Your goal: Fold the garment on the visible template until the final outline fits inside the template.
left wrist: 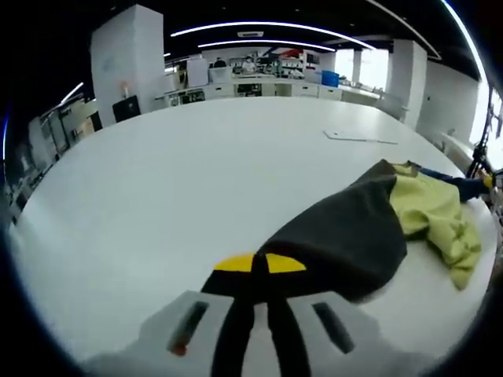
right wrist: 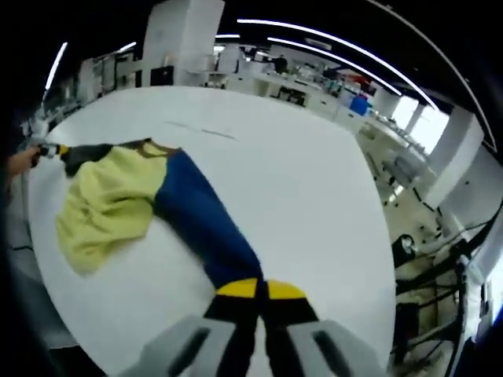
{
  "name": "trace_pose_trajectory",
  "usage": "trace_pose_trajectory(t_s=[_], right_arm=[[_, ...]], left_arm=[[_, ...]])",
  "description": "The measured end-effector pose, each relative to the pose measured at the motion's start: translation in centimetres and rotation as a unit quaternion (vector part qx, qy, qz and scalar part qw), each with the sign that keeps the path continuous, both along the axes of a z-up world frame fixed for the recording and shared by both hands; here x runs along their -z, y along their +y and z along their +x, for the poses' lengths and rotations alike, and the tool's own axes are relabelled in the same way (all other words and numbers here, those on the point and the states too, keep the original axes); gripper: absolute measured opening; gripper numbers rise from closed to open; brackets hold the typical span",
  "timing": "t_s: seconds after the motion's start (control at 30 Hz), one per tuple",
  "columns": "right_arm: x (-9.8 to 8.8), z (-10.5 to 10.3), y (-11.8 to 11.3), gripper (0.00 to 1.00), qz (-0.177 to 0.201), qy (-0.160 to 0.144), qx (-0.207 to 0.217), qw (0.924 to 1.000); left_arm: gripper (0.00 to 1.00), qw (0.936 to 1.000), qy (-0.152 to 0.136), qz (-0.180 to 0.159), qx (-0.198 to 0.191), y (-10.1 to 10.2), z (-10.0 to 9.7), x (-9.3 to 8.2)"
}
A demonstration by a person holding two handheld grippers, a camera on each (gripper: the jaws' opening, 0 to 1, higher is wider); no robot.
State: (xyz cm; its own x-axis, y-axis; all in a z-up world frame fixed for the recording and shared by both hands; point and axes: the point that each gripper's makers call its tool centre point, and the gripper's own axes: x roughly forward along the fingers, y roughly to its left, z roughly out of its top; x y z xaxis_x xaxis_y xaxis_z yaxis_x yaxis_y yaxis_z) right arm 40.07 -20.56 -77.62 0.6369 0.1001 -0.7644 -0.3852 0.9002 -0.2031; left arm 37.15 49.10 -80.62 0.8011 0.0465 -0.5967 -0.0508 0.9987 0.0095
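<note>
The garment lies stretched on the white table (left wrist: 196, 181). It has a yellow-green middle (left wrist: 436, 212), a dark grey part (left wrist: 346, 232) and a blue sleeve (right wrist: 200, 220). My left gripper (left wrist: 259, 264) is shut on the end of the dark grey part. My right gripper (right wrist: 260, 290) is shut on the end of the blue sleeve. In the right gripper view the yellow-green middle (right wrist: 102, 204) lies at the left, and the left gripper (right wrist: 49, 149) shows beyond it with a hand (right wrist: 17, 161). A thin flat white sheet (left wrist: 357, 137) lies farther off on the table.
The table edge (right wrist: 377, 314) runs close on the right of the right gripper view, with chairs and cables (right wrist: 428, 275) below it. Desks, pillars and shelves (left wrist: 259, 78) stand beyond the far side of the table.
</note>
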Motion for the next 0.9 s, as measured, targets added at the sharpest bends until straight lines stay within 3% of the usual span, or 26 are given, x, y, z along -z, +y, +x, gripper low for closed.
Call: trace_pose_trajectory(t_s=[0.07,0.5,0.63,0.73,0.9], right_arm=[[0.6,-0.4,-0.3,0.0,-0.005,0.012,0.005,0.9999],[3.2,0.3,-1.9,0.0,-0.035,0.022,0.01,0.9991],[3.2,0.5,-2.1,0.0,-0.046,0.02,0.005,0.9987],[3.0,0.6,-1.9,0.13,-0.026,0.015,0.018,0.9994],[1.6,0.6,0.1,0.49,0.034,-0.007,0.024,0.9991]], left_arm=[[0.0,1.0,0.0,0.002,0.0,-0.1,-0.1,-0.1],[0.02,0.9999,0.003,0.016,-0.006,1.2,0.0,0.0],[0.13,0.9999,-0.008,-0.001,-0.008,1.3,-0.3,-0.3],[0.19,0.9999,-0.014,-0.007,-0.001,0.5,-0.7,-0.7],[0.34,0.9992,-0.029,-0.017,0.021,-0.9,-0.8,-1.3]])
